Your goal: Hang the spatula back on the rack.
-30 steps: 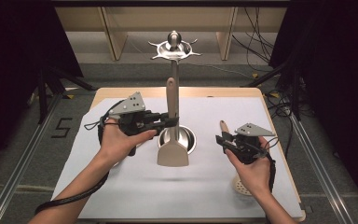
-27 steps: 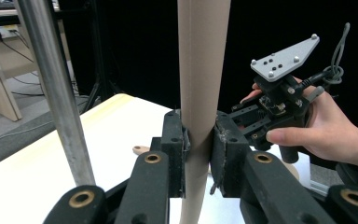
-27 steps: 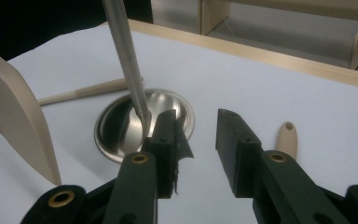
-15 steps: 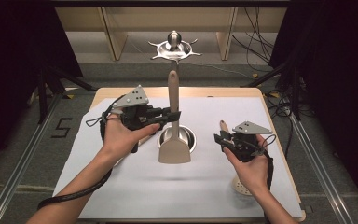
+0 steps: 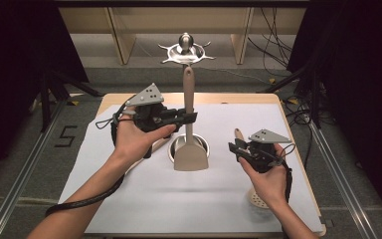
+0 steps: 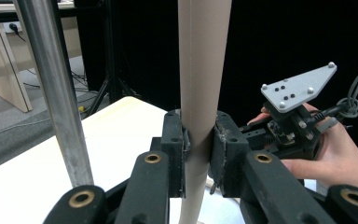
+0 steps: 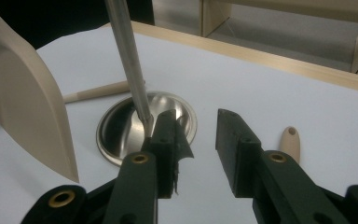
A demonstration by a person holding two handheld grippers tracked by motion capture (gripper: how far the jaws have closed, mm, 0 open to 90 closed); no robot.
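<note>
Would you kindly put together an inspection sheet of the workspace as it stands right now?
Surface: wooden table covered by a white sheet.
Job's things: beige spatula held upright, blade down, in front of the steel stand; the stand's round base sits on the sheet.
Clutter: a wooden handle lies beyond the base; a beige perforated utensil lies under the right hand.
Grippers: left gripper is shut on the spatula's handle; right gripper is open, empty, pointing at the base.
Cables: one trails from each gripper; more lie on the floor behind.
Surroundings: black curtains, wooden furniture legs, floor rail.
</note>
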